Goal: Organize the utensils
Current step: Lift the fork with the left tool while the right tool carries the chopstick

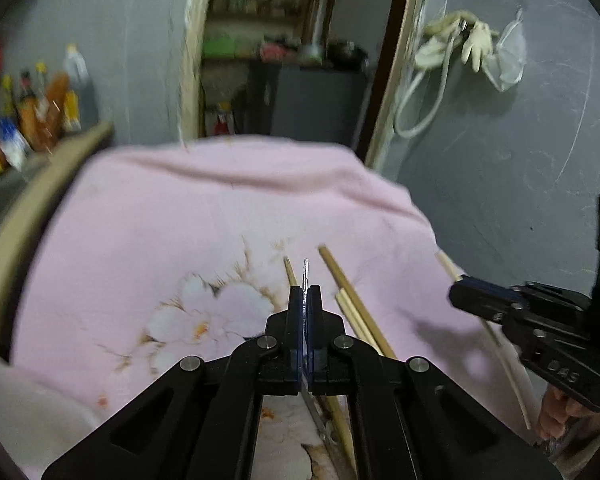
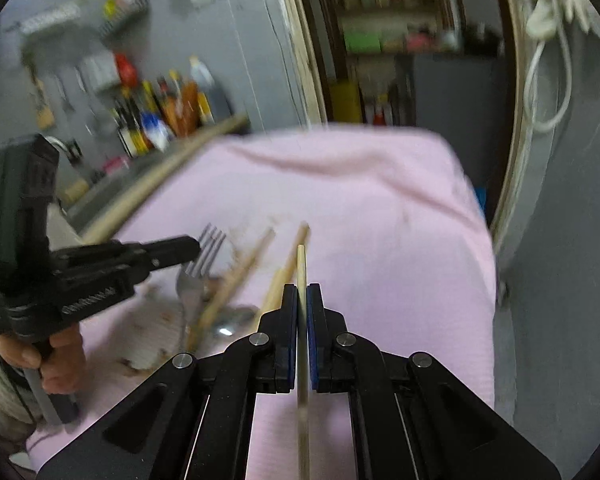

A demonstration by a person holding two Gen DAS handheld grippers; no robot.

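My left gripper (image 1: 305,290) is shut on a metal fork (image 1: 306,270), seen edge-on between the pads. In the right wrist view the same gripper (image 2: 192,246) holds the fork (image 2: 206,256) below its tines, above the cloth. My right gripper (image 2: 302,288) is shut on a pale wooden chopstick (image 2: 301,264) that runs back under the camera. From the left wrist view that gripper (image 1: 458,290) sits at the right with the chopstick (image 1: 508,376) slanting through it. More chopsticks (image 1: 352,304) (image 2: 240,272) and a spoon (image 2: 232,320) lie on the pink cloth.
A pink flower-print cloth (image 1: 220,216) covers the table, with a wooden edge (image 1: 32,208) at its left. Sauce bottles (image 2: 168,112) stand beyond that edge. An open doorway (image 1: 284,60) with shelves lies straight ahead. Gloves and a white cable (image 1: 460,44) hang on the grey wall at right.
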